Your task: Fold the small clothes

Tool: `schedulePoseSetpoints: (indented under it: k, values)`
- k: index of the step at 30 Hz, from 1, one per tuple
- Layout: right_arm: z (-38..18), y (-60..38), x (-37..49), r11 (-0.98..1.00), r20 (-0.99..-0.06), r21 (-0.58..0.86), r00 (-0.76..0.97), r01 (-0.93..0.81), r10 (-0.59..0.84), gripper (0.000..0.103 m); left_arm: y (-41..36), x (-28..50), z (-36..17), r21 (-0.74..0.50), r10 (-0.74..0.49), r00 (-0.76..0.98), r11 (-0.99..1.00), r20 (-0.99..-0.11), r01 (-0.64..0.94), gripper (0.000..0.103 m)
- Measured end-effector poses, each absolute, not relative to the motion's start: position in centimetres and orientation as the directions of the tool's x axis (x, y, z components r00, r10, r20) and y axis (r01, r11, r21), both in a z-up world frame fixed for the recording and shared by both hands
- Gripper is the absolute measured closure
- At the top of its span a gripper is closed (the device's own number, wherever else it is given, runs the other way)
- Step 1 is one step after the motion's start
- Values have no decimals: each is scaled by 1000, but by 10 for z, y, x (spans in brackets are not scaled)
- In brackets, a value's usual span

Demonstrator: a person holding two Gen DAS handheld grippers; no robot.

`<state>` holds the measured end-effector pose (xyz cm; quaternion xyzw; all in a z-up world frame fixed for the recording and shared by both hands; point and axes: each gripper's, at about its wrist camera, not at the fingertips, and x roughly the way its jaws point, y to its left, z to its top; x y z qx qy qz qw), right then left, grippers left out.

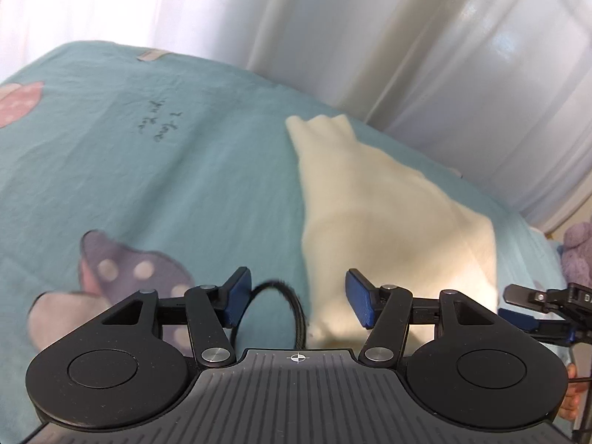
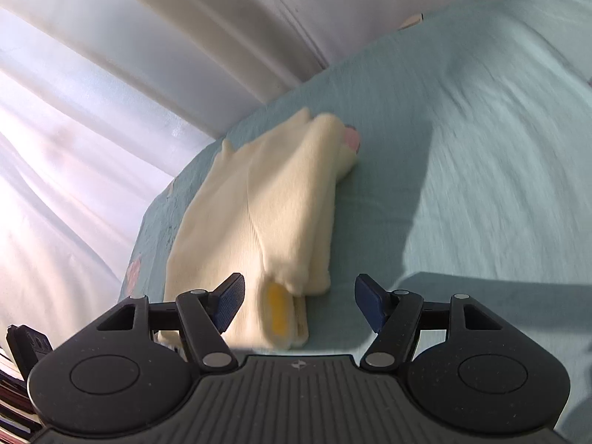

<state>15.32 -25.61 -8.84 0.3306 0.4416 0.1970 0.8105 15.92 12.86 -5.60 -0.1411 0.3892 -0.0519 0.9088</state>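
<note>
A bed (image 1: 166, 170) covered in a teal sheet fills both views, and pale curtains (image 1: 407, 37) are seen hanging along its far edge. The sheet is printed with dotted mushroom shapes (image 1: 122, 266) and a short line of dark script (image 1: 159, 127). A cream garment (image 1: 388, 214) is laid flat on the bed, folded lengthwise into a long strip that runs from the near side toward the curtains. In the right wrist view, a yellow patch (image 2: 275, 310) is visible at the garment's near end, and a small pink patch (image 2: 351, 138) is seen at its far end. The left hand-held gripper (image 1: 298, 301) is held above the near left edge of the garment with its blue pads spread apart; nothing is pinched between them, and only a black cord loop (image 1: 285, 307) is seen in the gap. The right hand-held gripper (image 2: 299, 305) is held over the near end of the garment, its pads likewise spread, with the folded cloth lying below the gap and no pad pressed on it. The tip of the right hand-held gripper is also caught at the right edge of the left wrist view, beside the garment. A purple plush toy (image 1: 577, 251) is seen at the far right edge of the bed. Both views are blurred.
</note>
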Motion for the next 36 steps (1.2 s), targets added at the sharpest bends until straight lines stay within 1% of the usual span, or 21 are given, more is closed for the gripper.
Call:
schedulePoseSetpoints:
  k: [2, 5, 7, 8, 9, 10, 11, 12, 13, 14, 15, 17, 18, 19, 20, 22, 26, 30, 32, 36]
  values:
    - [-102, -253, 143, 644, -552, 765, 511, -4, 659, 36, 129, 143, -59, -286, -198, 678, 958, -708, -19, 34]
    - [-113, -245, 147, 590, -515, 807, 522, 28, 680, 36, 122, 135, -68, -289, -236, 648, 957, -724, 26, 34]
    - [-115, -239, 154, 582, -508, 812, 550, 50, 663, 37, 110, 135, -72, -218, -201, 656, 974, -728, 57, 34]
    - [-115, -237, 157, 584, -509, 810, 557, 53, 656, 40, 105, 137, -73, -187, -184, 671, 980, -718, 68, 34]
    - [-113, -230, 164, 592, -517, 804, 562, 60, 646, 49, 97, 140, -76, -138, -154, 688, 987, -709, 78, 34]
    - [-115, -227, 167, 603, -531, 795, 560, 69, 636, 55, 91, 144, -78, -106, -131, 697, 991, -705, 79, 34]
    - [-116, -223, 171, 624, -549, 778, 556, 69, 624, 65, 87, 146, -80, -91, -123, 708, 992, -696, 83, 34]
    - [-116, -221, 172, 651, -568, 757, 555, 62, 608, 77, 83, 149, -83, -77, -115, 715, 993, -690, 86, 35]
    - [-114, -219, 173, 669, -579, 742, 552, 51, 600, 79, 80, 151, -84, -70, -110, 717, 994, -689, 85, 37]
    - [-111, -216, 174, 684, -584, 729, 550, 30, 597, 84, 77, 153, -86, -66, -110, 725, 994, -680, 88, 38]
    - [-105, -219, 172, 670, -561, 742, 554, 8, 615, 88, 75, 154, -87, -61, -104, 734, 994, -671, 85, 38]
    - [-101, -237, 167, 546, -452, 837, 570, 6, 686, 90, 74, 157, -90, -52, -79, 733, 997, -676, 59, 38]
    - [-99, -243, 166, 519, -426, 855, 582, 9, 692, 90, 76, 158, -89, -57, -68, 734, 998, -675, 40, 38]
    - [-95, -246, 166, 539, -435, 842, 593, 3, 677, 91, 77, 158, -88, -56, -47, 736, 998, -675, 12, 38]
    - [-88, -244, 165, 599, -470, 801, 606, -12, 641, 93, 77, 158, -86, -53, -35, 740, 999, -672, -1, 37]
    - [-81, -242, 163, 653, -508, 757, 601, -31, 617, 93, 79, 158, -83, -43, -13, 747, 999, -664, -21, 37]
    - [-70, -240, 163, 637, -484, 770, 607, -48, 631, 93, 82, 158, -78, -60, -7, 748, 997, -663, -44, 38]
    - [-69, -245, 169, 579, -452, 815, 587, -34, 672, 93, 92, 158, -73, -163, -38, 746, 982, -665, -96, 40]
    - [-76, -247, 171, 527, -431, 850, 552, -19, 714, 93, 98, 157, -70, -207, -36, 752, 969, -658, -135, 40]
    - [-90, -237, 174, 559, -482, 829, 511, 2, 712, 92, 111, 159, -76, -298, -61, 735, 934, -675, -196, 40]
